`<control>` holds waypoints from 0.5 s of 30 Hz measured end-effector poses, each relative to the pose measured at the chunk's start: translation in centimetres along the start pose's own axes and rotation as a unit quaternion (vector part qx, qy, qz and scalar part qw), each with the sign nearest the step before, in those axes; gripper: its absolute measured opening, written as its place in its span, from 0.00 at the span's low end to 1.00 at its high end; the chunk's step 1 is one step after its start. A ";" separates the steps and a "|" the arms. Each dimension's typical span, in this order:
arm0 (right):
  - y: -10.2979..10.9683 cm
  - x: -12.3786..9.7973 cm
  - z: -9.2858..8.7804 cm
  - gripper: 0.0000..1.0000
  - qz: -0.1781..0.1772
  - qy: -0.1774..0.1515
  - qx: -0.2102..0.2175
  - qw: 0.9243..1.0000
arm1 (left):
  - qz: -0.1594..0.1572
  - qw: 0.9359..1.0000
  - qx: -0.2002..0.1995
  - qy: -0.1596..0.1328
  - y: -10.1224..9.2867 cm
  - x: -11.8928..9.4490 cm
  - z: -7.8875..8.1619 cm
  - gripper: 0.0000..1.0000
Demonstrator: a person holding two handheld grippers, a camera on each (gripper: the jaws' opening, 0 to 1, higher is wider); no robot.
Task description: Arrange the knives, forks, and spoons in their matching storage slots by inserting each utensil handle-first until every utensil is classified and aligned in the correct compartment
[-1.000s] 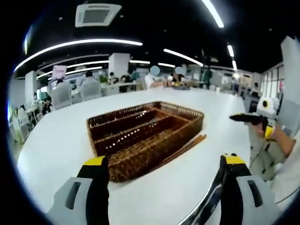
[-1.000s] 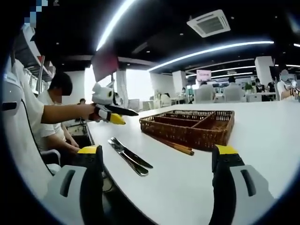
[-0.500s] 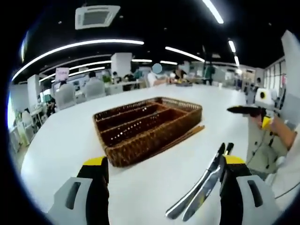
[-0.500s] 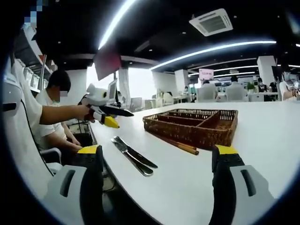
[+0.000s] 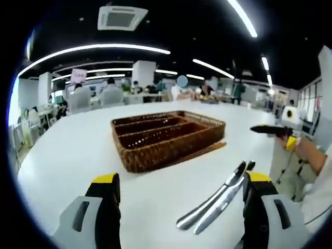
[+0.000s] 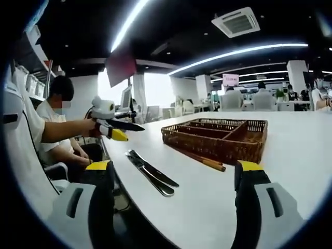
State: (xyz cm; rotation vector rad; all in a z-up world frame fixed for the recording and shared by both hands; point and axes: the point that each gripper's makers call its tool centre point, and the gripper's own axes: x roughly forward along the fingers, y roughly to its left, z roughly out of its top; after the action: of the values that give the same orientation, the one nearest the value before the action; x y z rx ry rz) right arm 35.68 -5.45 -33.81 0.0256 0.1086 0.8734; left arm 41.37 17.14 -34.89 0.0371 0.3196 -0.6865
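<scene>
Left gripper view
Left gripper [image 5: 179, 181]: we see our own two jaws rising at 7 and 5 o'clock, yellow tips spread wide, nothing between them.
Table [image 5: 67, 155]: white, and it carries everything we name here.
Wicker tray [image 5: 168, 134]: brown, with long divided compartments, just above centre toward 12 o'clock; we cannot tell whether anything lies inside.
Chopsticks [image 5: 199, 151]: a brown pair on the table, running along the tray's near right edge, just beside it.
Utensils [image 5: 215, 196]: two metal pieces side by side at about 4 o'clock, dark handles pointing away from us, lying outside the tray and just inside our right jaw.
Right gripper [image 5: 267, 129]: at 3 o'clock, held over the table edge in a hand [image 5: 296, 148]; its dark jaws look close together, though we cannot tell for sure from this side.

Right gripper view
Right gripper: our own jaws stand at 7 and 5 o'clock, set wide apart and empty.
Left gripper: at 9 o'clock, held in the air above the table edge; the jaws read as one dark line from here.
Wicker tray: at 2 o'clock, its slots open toward us.
Chopsticks: along the tray's near edge, just beside it.
Utensils: at 7 o'clock from centre, flat on the table, apart from the tray.
Seated person [image 6: 54, 122]: at 9 o'clock, behind the left gripper.
</scene>
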 end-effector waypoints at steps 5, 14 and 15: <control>0.2 0.3 -0.2 1.00 0.004 0.006 -0.002 1.000 | 0.002 1.000 0.004 -0.008 -0.3 -0.4 0.2 1.00; 0.9 1.0 -0.9 0.99 0.017 0.029 0.000 0.999 | 0.004 1.000 0.009 -0.019 -1.1 -0.8 0.3 1.00; 0.9 1.1 -1.0 0.99 0.017 0.033 -0.001 0.999 | 0.003 1.000 0.007 -0.020 -1.2 -0.8 0.4 1.00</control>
State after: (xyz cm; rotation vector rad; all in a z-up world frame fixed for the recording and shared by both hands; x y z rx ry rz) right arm 35.61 -4.07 -34.84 -0.0031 0.1689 0.9092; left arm 40.12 16.71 -34.21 0.0377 0.2758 -0.6835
